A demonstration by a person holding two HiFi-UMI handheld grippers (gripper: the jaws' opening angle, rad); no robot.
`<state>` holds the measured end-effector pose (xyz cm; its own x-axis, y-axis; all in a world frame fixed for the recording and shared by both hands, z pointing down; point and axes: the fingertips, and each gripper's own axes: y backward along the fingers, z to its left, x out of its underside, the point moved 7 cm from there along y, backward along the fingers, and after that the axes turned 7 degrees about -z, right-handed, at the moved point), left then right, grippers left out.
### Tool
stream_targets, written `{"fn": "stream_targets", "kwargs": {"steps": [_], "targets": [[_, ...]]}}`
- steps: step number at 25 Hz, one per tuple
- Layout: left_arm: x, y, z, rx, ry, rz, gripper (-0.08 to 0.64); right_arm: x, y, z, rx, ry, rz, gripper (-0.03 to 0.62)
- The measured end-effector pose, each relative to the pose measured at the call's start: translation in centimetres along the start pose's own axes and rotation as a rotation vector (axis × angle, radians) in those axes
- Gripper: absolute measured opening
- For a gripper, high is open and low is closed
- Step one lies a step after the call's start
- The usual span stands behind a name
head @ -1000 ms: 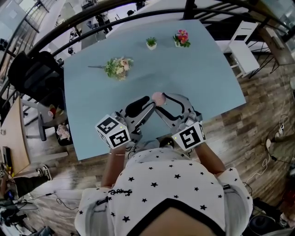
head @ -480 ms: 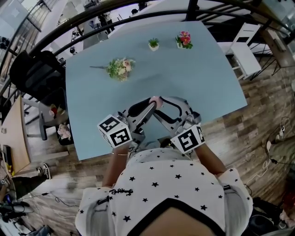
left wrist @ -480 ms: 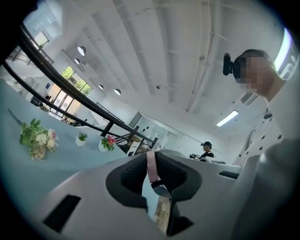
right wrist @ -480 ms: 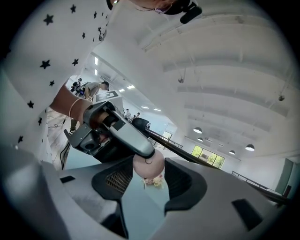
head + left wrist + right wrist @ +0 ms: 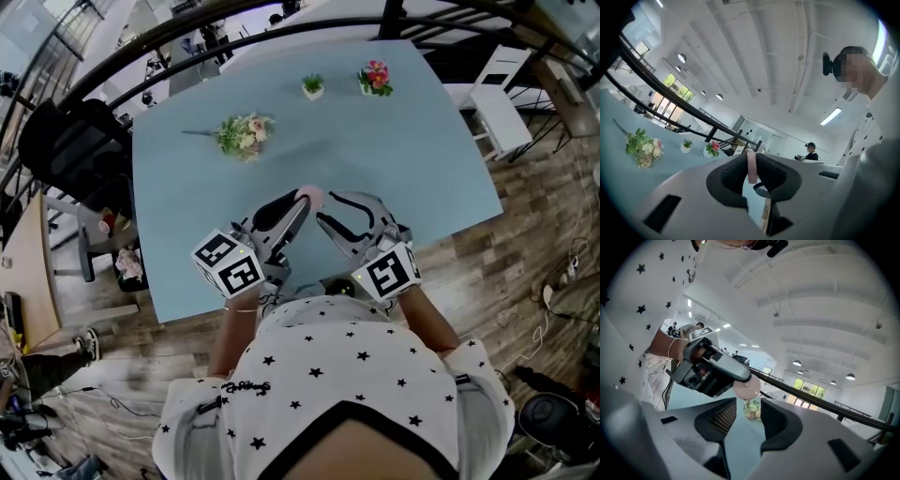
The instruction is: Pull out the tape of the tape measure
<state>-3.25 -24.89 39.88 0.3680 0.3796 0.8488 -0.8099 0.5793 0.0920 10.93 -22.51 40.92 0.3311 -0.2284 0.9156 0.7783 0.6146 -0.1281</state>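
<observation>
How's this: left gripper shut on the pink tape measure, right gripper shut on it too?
Half right. Left gripper is shut on the pink tape measure; the right gripper is open, jaws have just been closing with nothing between them, as the right gripper view shows.

The right gripper (image 5: 326,208) draws back from the pink tape measure (image 5: 310,196). A second ago and half a second ago its tips sit right against the small round case; now a small gap shows between them. Its jaws have just been closing and stand narrower than before, with nothing between the pads. The case sits just past their tips. The left gripper (image 5: 302,201), clamped on the case's edge, now holds it slightly further left in the head view, so the two grippers' tips no longer meet.
</observation>
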Motion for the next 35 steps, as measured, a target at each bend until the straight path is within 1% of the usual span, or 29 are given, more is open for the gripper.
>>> {"fn": "stream_targets", "kwargs": {"steps": [4,5,6,7,8,9,12,15,20,26,30,35], "targets": [[0.0,-0.2,-0.3,0.003,0.009,-0.009,0.084,0.6,-0.4,0.3,-0.019,-0.041,-0.008,0.138],[0.1,-0.3,-0.4,0.006,0.011,-0.009,0.084,0.6,-0.4,0.4,-0.02,-0.048,-0.017,0.116],[0.1,-0.3,-0.5,0.009,0.011,-0.008,0.084,0.6,-0.4,0.4,-0.016,-0.055,-0.025,0.08],[0.2,-0.3,-0.6,0.009,0.011,-0.008,0.083,0.6,-0.3,0.4,-0.008,-0.06,-0.029,0.065],[0.3,-0.3,-0.6,0.009,0.01,-0.008,0.084,0.7,-0.2,0.4,0.002,-0.067,-0.031,0.027],[0.3,-0.3,-0.6,0.009,0.01,-0.01,0.084,0.8,-0.1,0.3,0.011,-0.075,-0.03,0.007],[0.2,-0.4,-0.5,0.014,-0.007,-0.01,0.084,1.0,0.3,-0.1,0.039,-0.086,-0.02,0.005],[0.3,-0.6,-0.5,0.017,0.007,-0.011,0.083,1.3,0.7,-0.6,0.071,-0.094,-0.009,0.005],[0.6,-0.8,-0.5,0.025,-0.008,0.005,0.084,1.9,1.6,-1.6,0.141,-0.096,0.028,0.003],[0.7,-0.6,-0.2,0.031,0.005,0.006,0.083,2.6,2.3,-2.6,0.212,-0.112,0.057,0.003],[0.6,-0.2,0.0,0.022,0.002,0.009,0.084,3.2,3.2,-3.6,0.274,-0.153,0.066,0.003],[0.4,1.4,1.0,0.0,-0.005,-0.002,0.084,3.5,3.0,-3.9,0.307,-0.149,0.079,0.003]]}}
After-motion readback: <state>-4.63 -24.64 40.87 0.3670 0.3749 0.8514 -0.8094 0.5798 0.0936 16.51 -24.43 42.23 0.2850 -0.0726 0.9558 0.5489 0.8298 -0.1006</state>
